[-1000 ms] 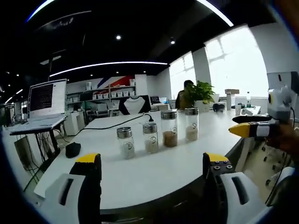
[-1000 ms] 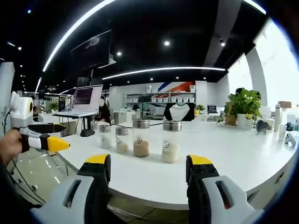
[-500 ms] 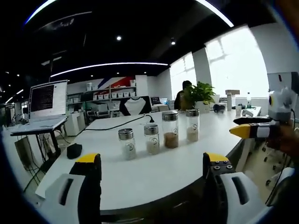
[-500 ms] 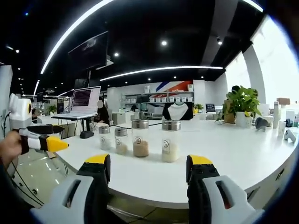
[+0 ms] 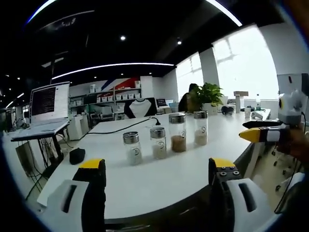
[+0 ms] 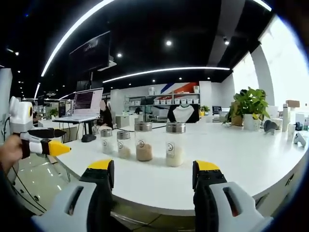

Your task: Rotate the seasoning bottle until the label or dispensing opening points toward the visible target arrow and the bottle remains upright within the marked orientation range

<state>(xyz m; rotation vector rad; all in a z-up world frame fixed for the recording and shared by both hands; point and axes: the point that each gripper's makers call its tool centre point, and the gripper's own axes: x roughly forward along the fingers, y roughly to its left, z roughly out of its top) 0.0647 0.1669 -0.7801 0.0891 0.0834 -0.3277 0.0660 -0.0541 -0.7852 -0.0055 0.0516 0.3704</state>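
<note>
Gaping tongs [image 5: 157, 166] [image 6: 153, 169], both empty.

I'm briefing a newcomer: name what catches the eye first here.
Four capped jars stand in a row on the white table, filled with pale and brown seasoning. Both grippers, left and right, hang open before the table edge. A laptop glows at far left.

four bottles [image 6: 137, 141] in a row on table [image 6: 241, 159]
</note>
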